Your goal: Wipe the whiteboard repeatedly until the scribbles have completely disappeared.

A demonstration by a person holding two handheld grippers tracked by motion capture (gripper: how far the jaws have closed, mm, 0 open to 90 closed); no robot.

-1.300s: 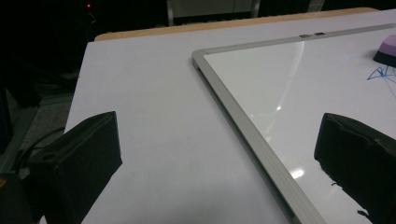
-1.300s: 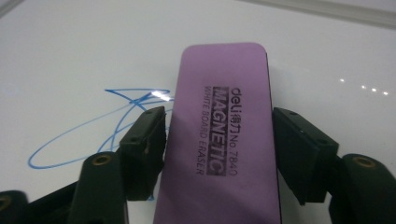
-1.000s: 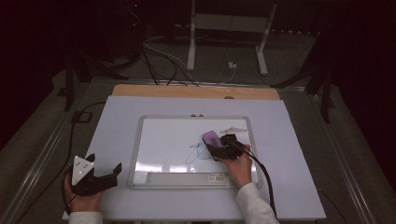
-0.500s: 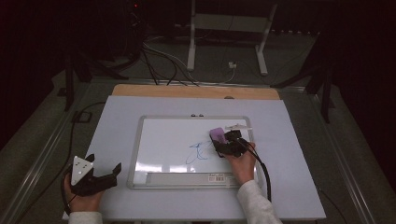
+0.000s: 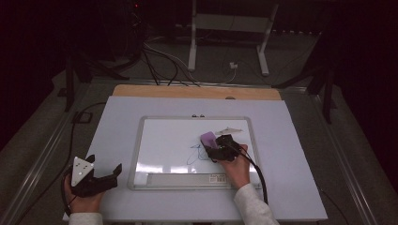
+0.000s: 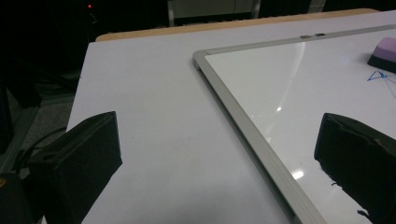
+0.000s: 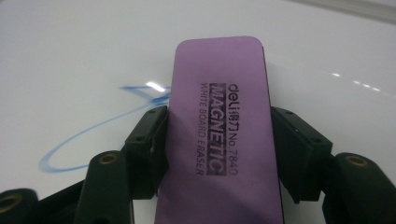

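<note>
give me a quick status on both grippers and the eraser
Right gripper shut on purple eraser, on blue scribble. Left gripper open, beside whiteboard. Nothing in the way.

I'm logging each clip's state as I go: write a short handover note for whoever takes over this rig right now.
Right gripper: shut on the purple eraser, which is flat on the whiteboard beside the blue scribble.
Left gripper: open, holding nothing, resting on the white table left of the board's frame.
Done: the eraser is gripped and set on the board at the marks. A pale smear lies up and right of it.
Left: blue lines are still on the board, a loop and a few strokes by the eraser. Wipe them off, then put the eraser down.
</note>
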